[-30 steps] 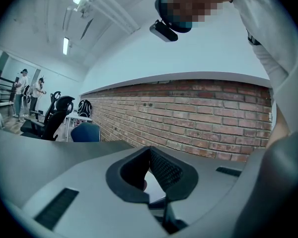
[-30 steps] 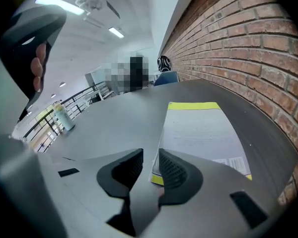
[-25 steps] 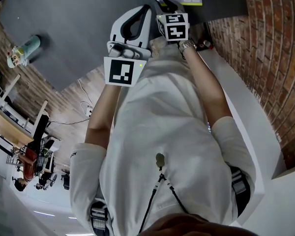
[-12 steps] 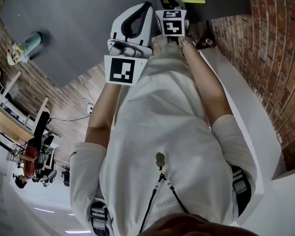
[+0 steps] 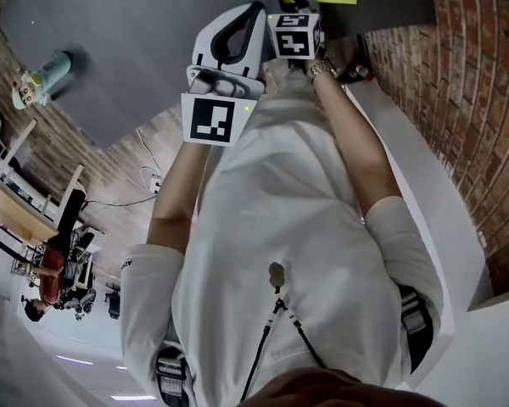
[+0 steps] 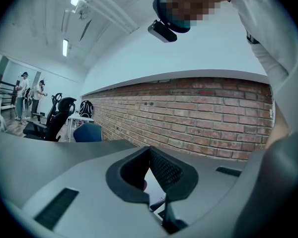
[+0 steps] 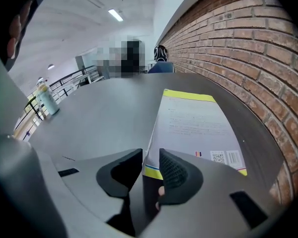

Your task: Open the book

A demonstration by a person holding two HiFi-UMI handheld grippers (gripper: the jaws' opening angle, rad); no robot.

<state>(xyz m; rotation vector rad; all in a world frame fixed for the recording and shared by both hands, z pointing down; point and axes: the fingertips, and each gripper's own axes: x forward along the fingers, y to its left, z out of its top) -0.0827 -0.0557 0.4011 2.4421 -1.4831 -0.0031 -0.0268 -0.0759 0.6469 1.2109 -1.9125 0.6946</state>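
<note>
The right hand-held gripper (image 7: 150,153) was opening around the near corner of the book (image 7: 198,128), apparently to catch its cover; the left hand-held gripper (image 6: 149,150) hung closed, empty.

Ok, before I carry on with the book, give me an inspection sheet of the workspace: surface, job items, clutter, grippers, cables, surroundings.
Surface: dark grey table, matte, no spills seen.
Job's things: book lies flat and closed beside the brick wall, with a yellow band along its near edge.
Clutter: one bottle stands at the table's far left.
Grippers: right gripper has its jaws opening, with the book's near corner between them. Left gripper has its jaws together, with nothing between them.
Cables: thin cable on the floor, off the table.
Surroundings: office chairs and people standing in the background.
</note>
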